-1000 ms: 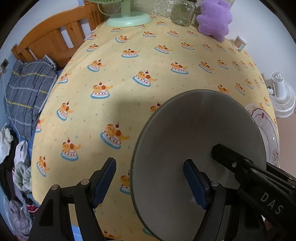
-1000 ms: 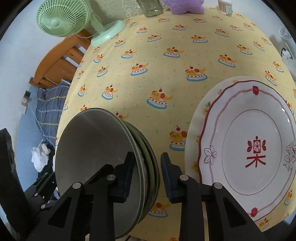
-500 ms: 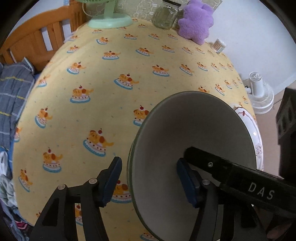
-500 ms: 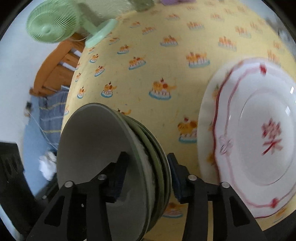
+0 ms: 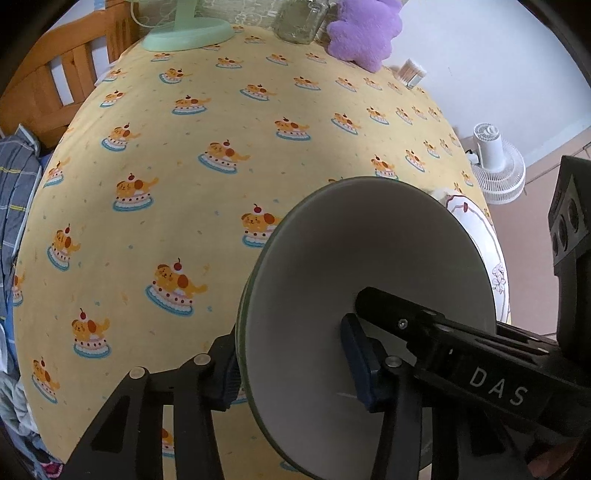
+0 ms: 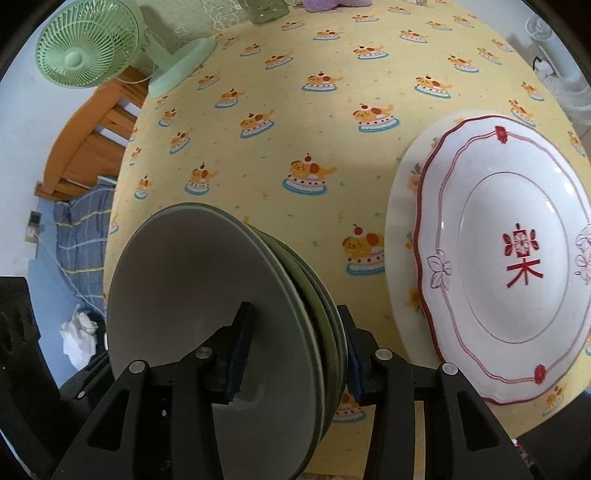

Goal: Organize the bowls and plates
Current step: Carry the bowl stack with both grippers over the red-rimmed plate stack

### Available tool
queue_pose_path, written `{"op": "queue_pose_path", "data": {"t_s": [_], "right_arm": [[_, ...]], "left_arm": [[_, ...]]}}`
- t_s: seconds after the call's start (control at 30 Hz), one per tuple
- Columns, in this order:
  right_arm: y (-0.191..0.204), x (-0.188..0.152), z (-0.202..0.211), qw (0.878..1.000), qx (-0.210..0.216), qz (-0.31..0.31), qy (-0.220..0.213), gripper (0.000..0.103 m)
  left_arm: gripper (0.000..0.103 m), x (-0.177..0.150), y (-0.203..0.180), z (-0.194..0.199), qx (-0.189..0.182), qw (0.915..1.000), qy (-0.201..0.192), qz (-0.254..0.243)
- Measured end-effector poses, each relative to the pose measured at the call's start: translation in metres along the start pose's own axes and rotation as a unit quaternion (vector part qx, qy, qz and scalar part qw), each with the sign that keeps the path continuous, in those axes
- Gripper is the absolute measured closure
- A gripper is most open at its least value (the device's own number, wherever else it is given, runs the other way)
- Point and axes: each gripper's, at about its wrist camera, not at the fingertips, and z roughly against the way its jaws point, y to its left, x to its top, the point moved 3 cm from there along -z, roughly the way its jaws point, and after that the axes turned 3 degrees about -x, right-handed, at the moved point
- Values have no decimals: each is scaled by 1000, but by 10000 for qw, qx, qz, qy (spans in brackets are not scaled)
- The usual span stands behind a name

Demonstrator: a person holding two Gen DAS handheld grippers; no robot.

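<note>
A stack of grey-green bowls [image 6: 207,314] is held tilted above the near edge of the yellow tablecloth; it also shows in the left wrist view [image 5: 369,266]. My right gripper [image 6: 291,354] is shut on the stack's rim, one finger inside the top bowl and one outside. My left gripper [image 5: 291,365] spans the rim from the other side, its pads close on it. A white plate with red trim [image 6: 509,258] lies on a larger white plate [image 6: 400,221] at the right; its edge shows in the left wrist view [image 5: 495,258].
At the table's far end stand a green fan [image 6: 88,44], a glass jar [image 5: 301,20], a purple plush [image 5: 364,31] and a box of cotton swabs [image 5: 413,72]. A wooden bed frame [image 5: 55,77] lies left. A white floor fan [image 5: 496,162] stands right.
My left gripper's jaws have narrowed around the bowl rim. The bowl stack and both grippers have shifted a little to the right and towards the plates.
</note>
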Motion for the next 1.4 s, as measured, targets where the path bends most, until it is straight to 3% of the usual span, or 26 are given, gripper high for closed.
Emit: {"op": "queue_pose_path", "data": {"t_s": [0.33,0.77,1.4], "right_arm": [[-2,-8,9,9996,-216,-170,51,59],[-9,-15,54,9987,-234,-305,-341,59],[-78,18,91,9976,27,584,-378,59]], "left_arm": [[56,-5,-3,5,-103,9996,211,-122],[56,-3,-34,32,-143,9990,-44,-421],[56,5,-116,19,173,9978,-599,216]]}}
